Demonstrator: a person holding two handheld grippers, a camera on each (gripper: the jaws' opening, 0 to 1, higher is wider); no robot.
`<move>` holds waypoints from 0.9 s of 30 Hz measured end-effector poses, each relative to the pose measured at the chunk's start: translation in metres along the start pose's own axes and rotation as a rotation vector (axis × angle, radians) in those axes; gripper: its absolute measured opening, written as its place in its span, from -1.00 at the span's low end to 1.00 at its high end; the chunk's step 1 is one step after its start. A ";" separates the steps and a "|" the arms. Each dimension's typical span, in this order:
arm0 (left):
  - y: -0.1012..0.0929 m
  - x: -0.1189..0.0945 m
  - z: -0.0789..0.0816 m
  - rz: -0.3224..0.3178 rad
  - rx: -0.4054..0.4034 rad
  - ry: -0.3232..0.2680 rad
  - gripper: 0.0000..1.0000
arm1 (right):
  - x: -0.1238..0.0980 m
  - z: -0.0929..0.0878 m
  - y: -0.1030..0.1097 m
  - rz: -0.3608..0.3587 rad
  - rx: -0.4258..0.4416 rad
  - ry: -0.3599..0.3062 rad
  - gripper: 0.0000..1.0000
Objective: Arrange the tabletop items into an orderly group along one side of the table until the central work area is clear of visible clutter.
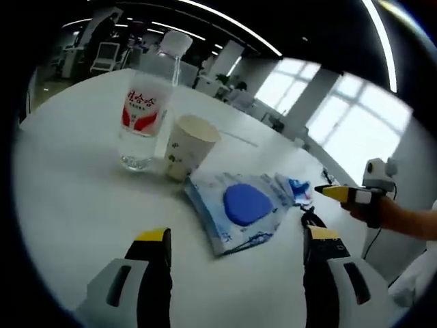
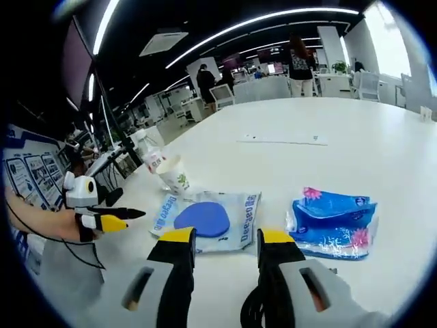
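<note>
1. The bottle (image 1: pixel 149 113) stands upright on the bench (image 1: pixel 68 178), far ahead of the left gripper (image 1: pixel 235 256) and off to the left of its jaws. It looks nearly empty, so I judge it light and easy to tip, which may be why it stands by the cup, not on its own.
2. The cup (image 1: pixel 188 147) stands just beside the bottle, to its right, and appears to touch the near corner of the pouch (image 1: pixel 235 208). Bottle and cup already form a small group towards one side.
3. The pouch, pale with a blue oval on it, lies flat straight ahead between the left jaws but beyond their tips. Those jaws are spread wide and grip nothing; the spread suits a flat, broad thing, so the pouch is probably the next pick.
4. In the right gripper view the same pouch (image 2: pixel 208 219) lies just past the tips of the right gripper (image 2: pixel 225 239), a little left of centre. These jaws stand apart with nothing between them.
5. The blue pack (image 2: pixel 334 225), probably tissues, lies ahead and right of the right jaws, apart from the pouch. It is the outlier, and I judge it must go towards the cup.
6. A thin strip (image 2: pixel 283 140) lies far ahead on the bench, well apart from everything; what it is I cannot tell.
</note>
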State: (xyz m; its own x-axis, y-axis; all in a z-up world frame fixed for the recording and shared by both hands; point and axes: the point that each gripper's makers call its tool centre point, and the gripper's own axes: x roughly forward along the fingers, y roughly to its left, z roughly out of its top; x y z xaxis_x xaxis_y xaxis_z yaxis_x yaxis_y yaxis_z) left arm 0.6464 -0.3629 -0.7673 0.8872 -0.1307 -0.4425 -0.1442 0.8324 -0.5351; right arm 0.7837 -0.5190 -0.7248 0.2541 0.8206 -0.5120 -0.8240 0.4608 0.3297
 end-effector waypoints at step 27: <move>0.000 0.022 -0.019 0.047 -0.207 0.065 -0.22 | 0.049 -0.033 -0.024 -0.046 0.055 0.138 -0.57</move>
State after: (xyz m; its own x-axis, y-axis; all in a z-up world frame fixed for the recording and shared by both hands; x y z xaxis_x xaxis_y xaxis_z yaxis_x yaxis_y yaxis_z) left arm 0.6579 -0.3759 -0.7908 0.8485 -0.1344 -0.5118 -0.2774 0.7107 -0.6465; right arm 0.7990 -0.5007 -0.7840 0.2161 0.7456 -0.6304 -0.7833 0.5178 0.3439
